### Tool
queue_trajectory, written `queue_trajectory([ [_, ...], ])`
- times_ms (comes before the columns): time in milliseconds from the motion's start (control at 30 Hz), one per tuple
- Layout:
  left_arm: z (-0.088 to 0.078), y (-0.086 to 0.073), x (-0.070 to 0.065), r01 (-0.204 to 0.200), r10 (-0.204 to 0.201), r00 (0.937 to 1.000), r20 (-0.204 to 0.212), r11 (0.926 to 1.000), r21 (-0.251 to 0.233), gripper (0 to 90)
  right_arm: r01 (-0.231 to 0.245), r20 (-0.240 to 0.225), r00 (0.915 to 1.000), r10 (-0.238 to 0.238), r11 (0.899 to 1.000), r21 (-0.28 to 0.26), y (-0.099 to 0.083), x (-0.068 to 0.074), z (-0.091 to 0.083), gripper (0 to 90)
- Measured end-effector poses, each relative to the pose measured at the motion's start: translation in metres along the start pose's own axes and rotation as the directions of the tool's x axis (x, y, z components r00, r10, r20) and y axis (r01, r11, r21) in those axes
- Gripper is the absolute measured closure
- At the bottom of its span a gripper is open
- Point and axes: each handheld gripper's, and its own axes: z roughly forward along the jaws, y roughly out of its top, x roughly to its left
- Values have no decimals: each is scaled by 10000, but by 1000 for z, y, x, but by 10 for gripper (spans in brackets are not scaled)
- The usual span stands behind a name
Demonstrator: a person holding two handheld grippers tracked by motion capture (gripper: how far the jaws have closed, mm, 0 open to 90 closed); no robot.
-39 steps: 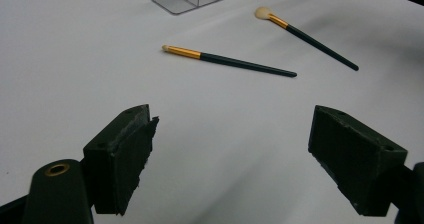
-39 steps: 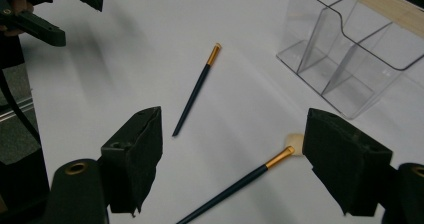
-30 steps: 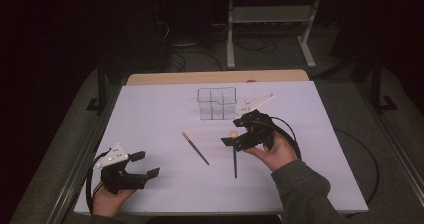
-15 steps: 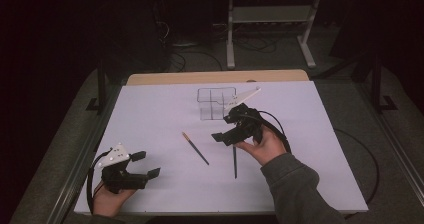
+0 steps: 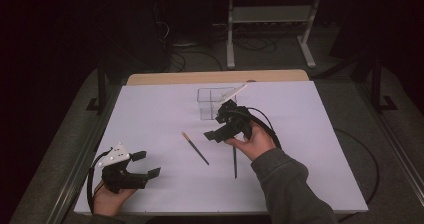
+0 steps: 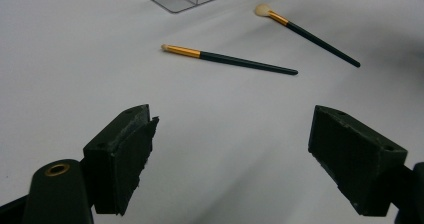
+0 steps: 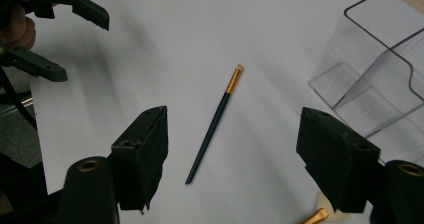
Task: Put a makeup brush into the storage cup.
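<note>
Since the earlier frames the right gripper [image 5: 216, 125] has travelled leftward across the table, away from the spot beside the clear plastic compartment box [image 5: 212, 103], and now hangs over the white sheet with its jaws wide apart and nothing between them. Directly beyond those jaws, in the right gripper view, lies the slim make-up brush with a dark green handle, gold ferrule and small pale tip [image 7: 216, 115], flat on the sheet and untouched. A second brush of the same colours but with a fuller, rounded pale head [image 6: 306, 34] lies just behind and beneath the right gripper, its gold ferrule showing at the bottom of that gripper's view; the two brushes lie near each other without touching. The clear box stands just to the far side of the right gripper. The left gripper [image 5: 143, 164], well apart at the near left corner of the white sheet [image 5: 310, 134], rests low, its jaws spread wide and empty.
</note>
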Motion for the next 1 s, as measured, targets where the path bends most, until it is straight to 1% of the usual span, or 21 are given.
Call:
queue_trajectory([
  [33, 0, 0, 0, 50, -50, 10000, 20, 10000, 16, 170, -70, 8, 10000, 70, 10000, 20, 1, 0, 2, 280],
  [100, 0, -1, 0, 79, -79, 10000, 18, 10000, 11, 170, -58, 33, 10000, 57, 9999, 104, 2, 0, 4, 281],
  [133, 0, 0, 0, 116, -116, 9999, 24, 9999, -8, 170, -28, 58, 10000, 27, 9999, 157, 4, -1, 9, 283],
  [200, 0, 0, 0, 139, -139, 9999, 26, 9999, -14, 170, -97, 48, 9999, 96, 9996, 247, 6, -1, 13, 283],
  [333, 1, 0, 1, 22, -22, 10000, 26, 10000, 71, 170, -20, 43, 10000, 19, 9992, 399, 10, 0, 24, 293],
  [367, 0, 0, 1, -83, 83, 10000, 17, 9998, 178, 170, 15, 29, 10000, -16, 9990, 458, 11, 0, 28, 298],
  [400, 0, 0, 1, -83, 83, 10000, 17, 9998, 178, 170, 1, -16, 10000, 0, 9987, 509, 12, 1, 31, 301],
  [433, 0, 0, 1, -11, 11, 10000, 26, 9999, 126, 170, 100, -16, 9999, -100, 9985, 536, 13, 1, 35, 306],
  [500, 1, 0, 0, 134, -134, 9999, 46, 9999, 10, 170, 22, -54, 10000, -19, 9975, 703, 15, 4, 41, 312],
  [533, 0, 0, 1, -2, 2, 10000, 24, 9999, 125, 170, 84, -45, 10000, -81, 9972, 749, 16, 4, 43, 316],
  [633, 1, 0, 1, 10, -10, 10000, 42, 9999, 121, 170, -32, -34, 10000, 36, 9952, 973, 19, 4, 54, 337],
  [667, 1, 0, 1, 26, -26, 10000, 67, 10000, 90, 170, -2, -22, 10000, 4, 9944, 1060, 19, 3, 58, 338],
  [700, 1, 0, 1, 4, -5, 10000, 70, 10000, 97, 170, -55, -35, 10000, 59, 9929, 1189, 20, 3, 60, 340],
  [900, 1, 0, 2, -53, 52, 10000, 78, 9999, 165, 170, -95, -44, 9999, 103, 9879, 1550, 23, 1, 76, 359],
  [967, 2, 0, 2, -30, 30, 10000, 52, 9999, 157, 170, -88, 12, 10000, 87, 9861, 1662, 23, 0, 80, 363],
  [1000, 2, -1, 1, 56, -56, 10000, 60, 9999, 119, 170, -67, 18, 10000, 65, 9852, 1711, 23, -1, 82, 367],
])
